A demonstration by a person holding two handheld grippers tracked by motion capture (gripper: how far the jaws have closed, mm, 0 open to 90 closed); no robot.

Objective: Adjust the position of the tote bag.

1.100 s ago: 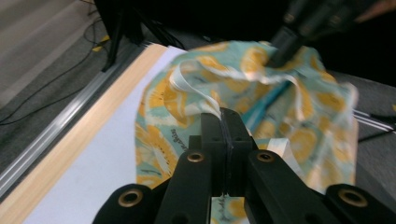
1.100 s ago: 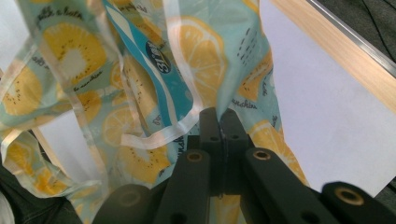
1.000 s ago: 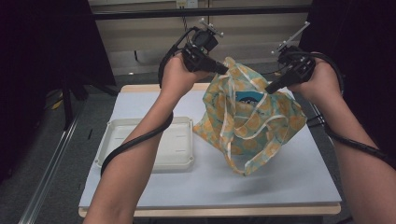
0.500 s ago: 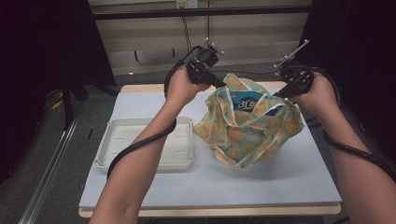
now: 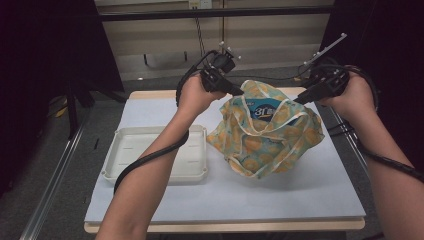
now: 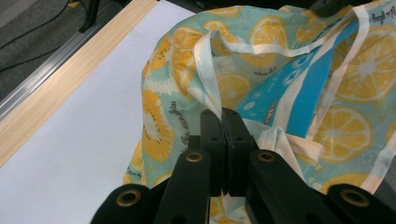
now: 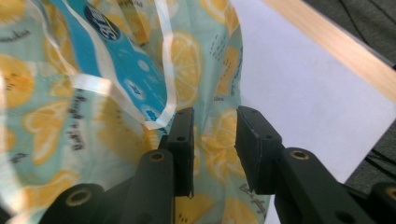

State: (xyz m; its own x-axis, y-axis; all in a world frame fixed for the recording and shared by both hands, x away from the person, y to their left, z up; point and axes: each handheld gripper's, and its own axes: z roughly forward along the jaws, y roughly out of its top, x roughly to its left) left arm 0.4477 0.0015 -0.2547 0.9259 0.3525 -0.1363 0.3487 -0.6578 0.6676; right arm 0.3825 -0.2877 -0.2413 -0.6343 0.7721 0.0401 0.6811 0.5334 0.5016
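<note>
A fabric bag (image 5: 270, 142) printed with lemons sits slumped on the white table (image 5: 225, 205), right of centre. A blue packet (image 5: 262, 111) shows in its open mouth. My left gripper (image 5: 239, 91) is at the bag's far left rim, shut on the white strap (image 6: 205, 60) and the fabric edge; its jaws (image 6: 224, 114) stand pressed together. My right gripper (image 5: 299, 100) is at the bag's far right rim. Its jaws (image 7: 215, 121) have just been opening and now stand apart, with the bag's cloth (image 7: 51, 121) and the blue packet (image 7: 126, 60) close beyond them, not pinched.
A white plastic tray (image 5: 115, 170) lies on the table left of the bag, under my left forearm. The table's wooden edge (image 7: 336, 44) runs along the far side. Black cables trail from both grippers.
Both hands have come down and the bag has sunk from hanging to resting on the table. The right gripper's jaws have opened off the bag's rim.
</note>
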